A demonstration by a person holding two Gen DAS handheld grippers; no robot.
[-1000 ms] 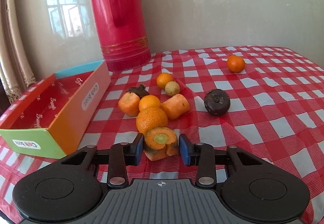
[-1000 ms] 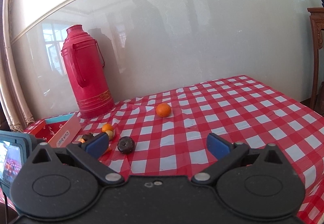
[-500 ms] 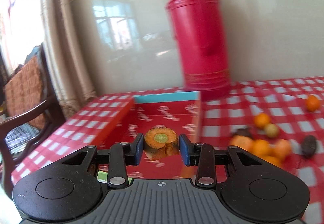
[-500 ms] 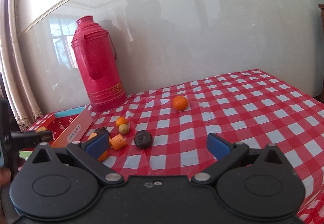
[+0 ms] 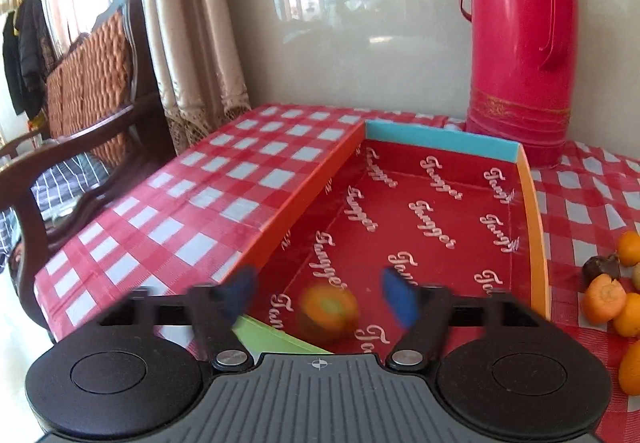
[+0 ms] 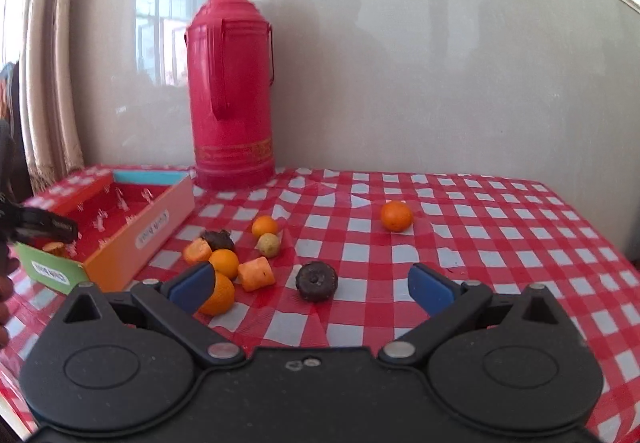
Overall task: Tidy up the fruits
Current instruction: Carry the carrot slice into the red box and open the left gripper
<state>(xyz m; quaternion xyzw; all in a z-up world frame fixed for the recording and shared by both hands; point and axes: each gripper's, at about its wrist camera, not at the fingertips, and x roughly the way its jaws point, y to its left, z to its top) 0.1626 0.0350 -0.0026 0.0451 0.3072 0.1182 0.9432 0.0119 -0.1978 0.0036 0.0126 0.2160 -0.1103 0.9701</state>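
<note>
Left gripper point(image 5: 318, 293): my jaws were opening, pads clear of the carrot piece point(image 5: 328, 309) blurred between them.
Carrot piece: at the near end of the red box point(image 5: 534, 219).
Right gripper point(image 6: 311, 289): I stood wide apart, gripping nothing, over the checked cloth point(image 6: 500, 227).
Remaining fruit: oranges point(image 6: 224, 263) clustered beside the box; one orange point(image 6: 396, 216) lay apart.
</note>
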